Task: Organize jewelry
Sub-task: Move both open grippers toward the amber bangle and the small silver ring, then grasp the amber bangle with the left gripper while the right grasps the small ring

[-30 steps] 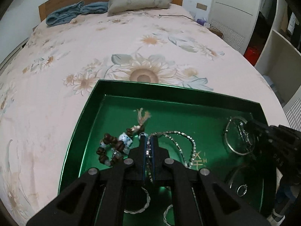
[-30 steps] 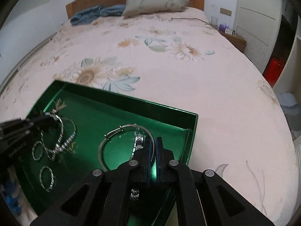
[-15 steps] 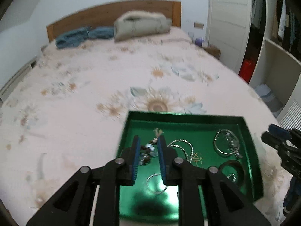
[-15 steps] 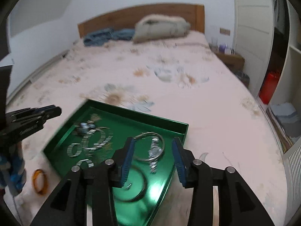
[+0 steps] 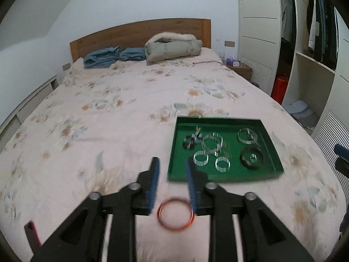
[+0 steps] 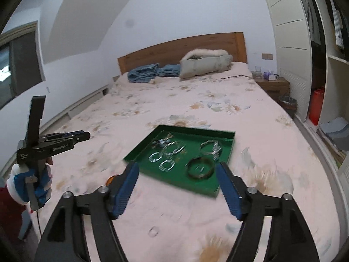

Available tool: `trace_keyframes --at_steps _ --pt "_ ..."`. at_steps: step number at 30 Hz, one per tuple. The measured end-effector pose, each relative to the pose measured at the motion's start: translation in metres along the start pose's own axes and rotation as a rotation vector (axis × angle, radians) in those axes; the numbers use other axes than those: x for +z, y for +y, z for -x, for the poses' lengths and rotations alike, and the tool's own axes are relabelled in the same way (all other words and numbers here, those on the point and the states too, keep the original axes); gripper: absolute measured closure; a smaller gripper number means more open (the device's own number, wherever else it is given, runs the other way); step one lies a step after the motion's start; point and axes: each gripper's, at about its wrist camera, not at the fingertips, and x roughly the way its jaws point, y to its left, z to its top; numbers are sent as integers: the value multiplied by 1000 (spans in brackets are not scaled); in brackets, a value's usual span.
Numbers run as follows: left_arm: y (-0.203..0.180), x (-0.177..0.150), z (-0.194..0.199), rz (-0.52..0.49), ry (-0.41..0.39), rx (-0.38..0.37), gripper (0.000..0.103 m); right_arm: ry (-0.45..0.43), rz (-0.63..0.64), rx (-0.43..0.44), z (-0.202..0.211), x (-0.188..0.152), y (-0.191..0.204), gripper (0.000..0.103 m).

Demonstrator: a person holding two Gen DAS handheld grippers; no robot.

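Observation:
A green tray point(image 5: 226, 175) lies on the flowered bed and holds a beaded bracelet point(image 5: 190, 141), several silver bangles point(image 5: 212, 143) and a dark bangle point(image 5: 250, 157). An orange bangle point(image 5: 175, 215) lies on the sheet in front of the tray. My left gripper point(image 5: 172, 163) hovers above and short of the tray, its jaws opening with nothing between them. In the right wrist view the tray point(image 6: 139, 154) sits ahead. My right gripper point(image 6: 176, 168) stands wide, jaws opening and empty. The left gripper point(image 6: 86, 135) shows at the left, in a gloved hand point(image 6: 32, 183).
A small ring point(image 6: 153, 231) lies on the sheet near me. Blue towels point(image 5: 102, 56) and a fur-trimmed coat point(image 5: 172, 48) rest by the wooden headboard. A nightstand point(image 6: 272, 83) and an open wardrobe point(image 5: 314, 43) stand along the right side.
Both grippers have let go of the jewelry, opened and pulled back and up from the tray. The chain and the silver bangle now lie in the tray.

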Motion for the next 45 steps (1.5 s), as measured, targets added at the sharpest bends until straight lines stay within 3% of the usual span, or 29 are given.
trace_keyframes --at_steps 2,10,17,23,32,35,45 --pt "6 -14 15 4 -2 8 68 1 7 11 16 -11 9 30" --pt "29 -68 65 16 -1 37 67 -12 80 -8 62 -46 47 31" --pt "44 -108 69 77 35 24 67 -3 93 4 68 -68 62 31" --pt "43 -125 32 109 99 -5 67 85 88 4 24 -94 61 32" --pt "38 -115 -50 149 171 -23 67 243 73 2 -66 -128 44 55" --pt "36 -109 -74 139 186 -8 67 275 77 5 -91 -134 40 57" --pt "35 -113 -137 145 266 27 67 335 147 15 -128 -147 47 69"
